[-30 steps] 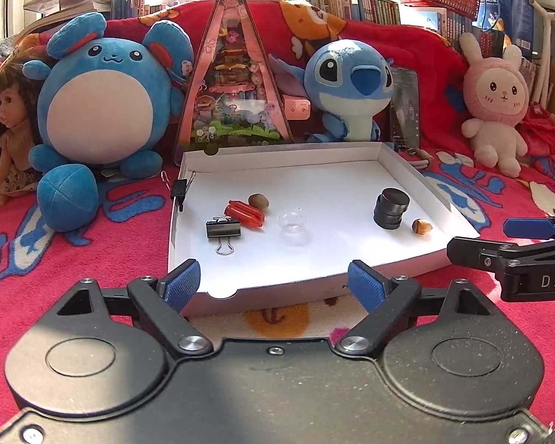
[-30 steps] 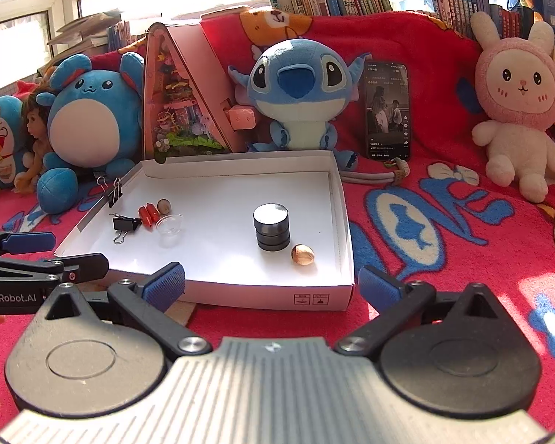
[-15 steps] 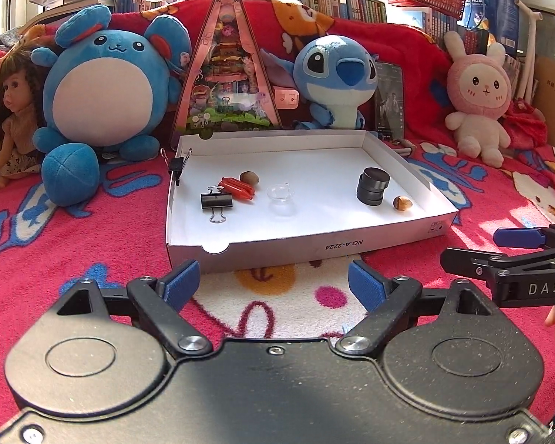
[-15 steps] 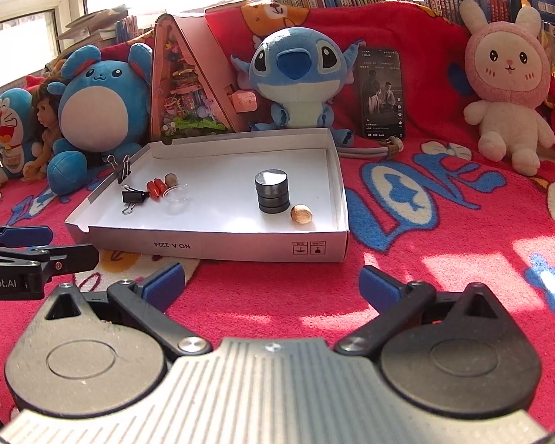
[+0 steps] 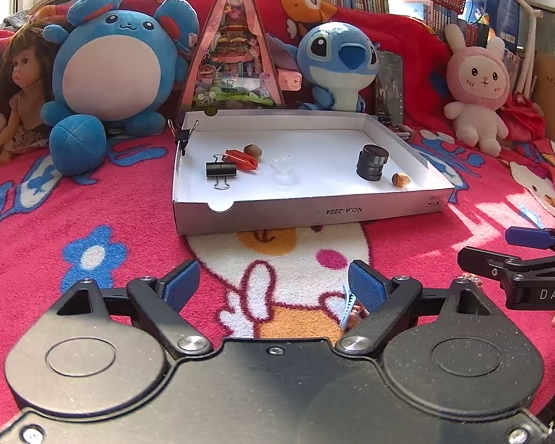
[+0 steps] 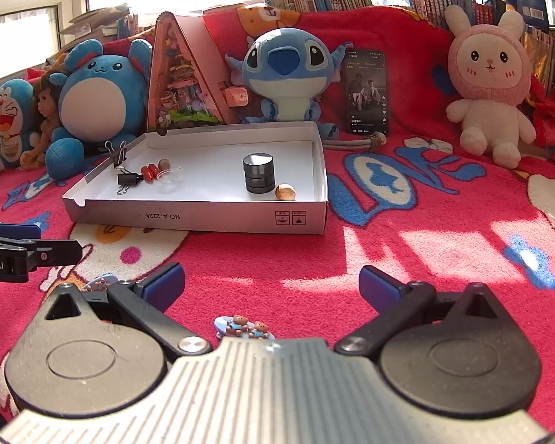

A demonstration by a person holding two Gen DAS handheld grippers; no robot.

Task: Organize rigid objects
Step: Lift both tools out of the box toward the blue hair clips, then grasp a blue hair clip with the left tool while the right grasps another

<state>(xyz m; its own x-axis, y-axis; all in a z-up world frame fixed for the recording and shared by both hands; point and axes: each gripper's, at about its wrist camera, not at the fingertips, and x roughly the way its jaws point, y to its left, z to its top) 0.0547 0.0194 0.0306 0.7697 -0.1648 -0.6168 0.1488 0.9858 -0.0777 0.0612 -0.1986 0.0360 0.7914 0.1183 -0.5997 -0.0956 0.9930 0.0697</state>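
A white shallow box (image 5: 307, 211) (image 6: 203, 218) lies on the red blanket. In it are a black binder clip (image 5: 221, 170), red pieces (image 5: 242, 159), a brown nut (image 5: 252, 150), a clear cup (image 5: 283, 164), a black stacked cylinder (image 5: 372, 162) (image 6: 258, 173) and a second nut (image 5: 400, 179) (image 6: 285, 191). My left gripper (image 5: 273, 285) is open and empty, well in front of the box. My right gripper (image 6: 272, 283) is open and empty over the blanket. A blue hair clip with bears (image 6: 245, 326) lies just below it. Another blue clip (image 5: 347, 309) (image 6: 100, 282) lies by my left gripper.
Plush toys line the back: a blue round one (image 5: 111, 63), Stitch (image 5: 338, 63), a pink rabbit (image 5: 477, 85) and a doll (image 5: 16, 92). A triangular pink case (image 5: 233, 55) and a phone (image 6: 366, 90) lean behind the box. A second binder clip (image 5: 183, 133) grips the box's left wall.
Both grippers have pulled back from the box, which now looks farther away. The hair clips have come into view. Both grippers have stayed open.
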